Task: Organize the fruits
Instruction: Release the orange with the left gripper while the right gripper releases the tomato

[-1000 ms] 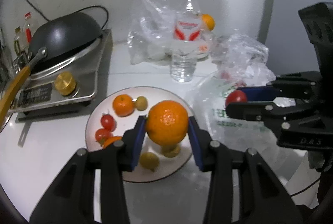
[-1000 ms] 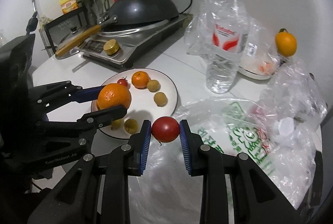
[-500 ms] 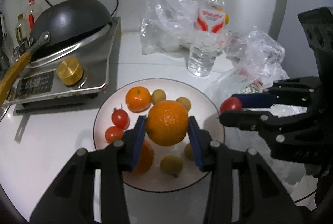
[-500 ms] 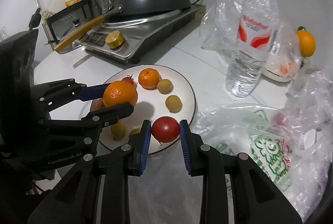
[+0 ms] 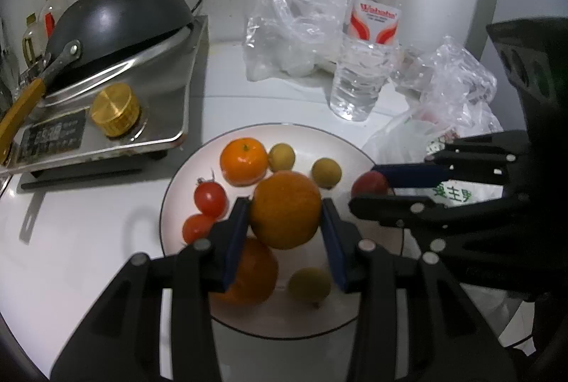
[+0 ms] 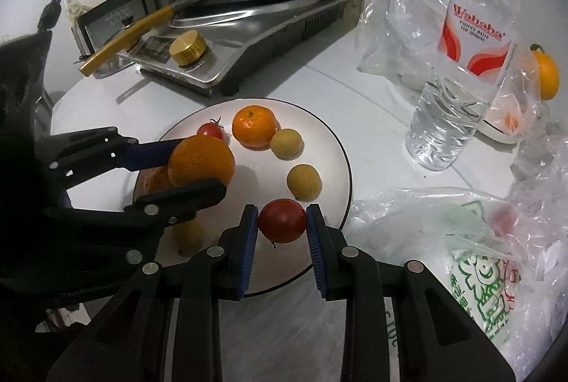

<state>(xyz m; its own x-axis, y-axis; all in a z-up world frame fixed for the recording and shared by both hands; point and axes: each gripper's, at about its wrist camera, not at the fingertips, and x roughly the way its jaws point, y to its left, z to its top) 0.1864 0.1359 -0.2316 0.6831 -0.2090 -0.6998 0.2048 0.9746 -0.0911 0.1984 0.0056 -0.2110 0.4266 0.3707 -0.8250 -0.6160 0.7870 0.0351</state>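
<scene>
My left gripper (image 5: 285, 210) is shut on a large orange (image 5: 285, 209) and holds it above the white plate (image 5: 340, 311). My right gripper (image 6: 282, 220) is shut on a red tomato (image 6: 282, 220) over the plate's (image 6: 333, 140) near right edge; the tomato also shows in the left wrist view (image 5: 369, 185). On the plate lie a mandarin (image 5: 243, 162), two small tomatoes (image 5: 209, 199), several yellow-green fruits (image 5: 326, 172) and another orange (image 5: 254, 273) under the left gripper.
A stove with a black wok (image 5: 117, 23) stands at the left. A water bottle (image 5: 365, 38) and clear plastic bags (image 5: 294, 23) stand behind the plate. A printed bag (image 6: 461, 258) lies to the right. An orange fruit (image 6: 546, 77) sits far right.
Both grippers have moved forward and down over the plate, each still holding its fruit. The tomato is now over the plate's rim instead of the bag.
</scene>
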